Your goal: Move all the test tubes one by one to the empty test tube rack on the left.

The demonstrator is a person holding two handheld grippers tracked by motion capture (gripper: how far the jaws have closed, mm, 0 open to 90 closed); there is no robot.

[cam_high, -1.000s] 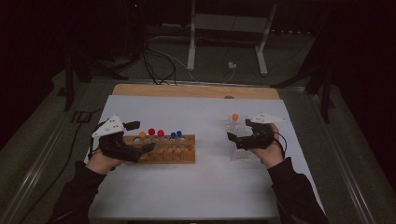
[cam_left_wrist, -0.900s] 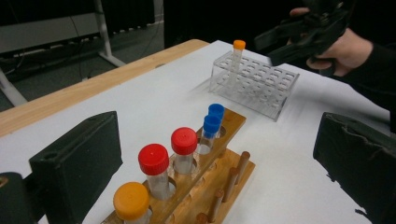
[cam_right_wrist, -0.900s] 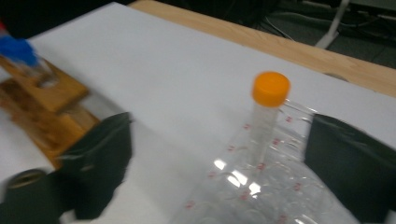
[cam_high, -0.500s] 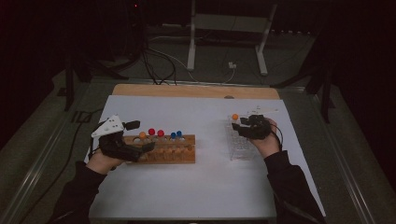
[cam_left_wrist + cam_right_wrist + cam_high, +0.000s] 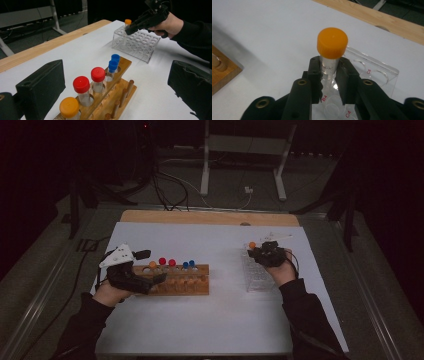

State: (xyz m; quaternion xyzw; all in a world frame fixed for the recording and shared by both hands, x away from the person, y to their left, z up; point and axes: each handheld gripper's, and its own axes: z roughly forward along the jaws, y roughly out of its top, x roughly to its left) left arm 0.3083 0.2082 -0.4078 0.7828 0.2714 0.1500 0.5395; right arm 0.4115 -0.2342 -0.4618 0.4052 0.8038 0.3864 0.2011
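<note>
An orange-capped tube (image 5: 332, 42) stands upright in a far corner hole of the clear plastic rack (image 5: 375, 65). My right gripper (image 5: 329, 68) has just been closing and is now shut on the tube's clear body just under the cap; the high view shows the same tube (image 5: 252, 245) and gripper (image 5: 256, 251). My left gripper (image 5: 117, 82) is open, its jaws wide apart either side of the wooden rack's (image 5: 123, 82) near end. That rack (image 5: 175, 284) holds one orange-capped tube (image 5: 69, 107), two red-capped (image 5: 81, 84) and two blue-capped (image 5: 113, 65).
The white mat (image 5: 220, 320) covers the table, with a bare wooden strip (image 5: 210, 217) along the far edge. Wooden pegs (image 5: 129, 86) line the wooden rack's front row. Cables and a stand's legs (image 5: 240, 170) lie on the floor beyond.
My right gripper moved toward the far corner of the clear rack and closed on the orange-capped tube. The left hand stayed where it was.
</note>
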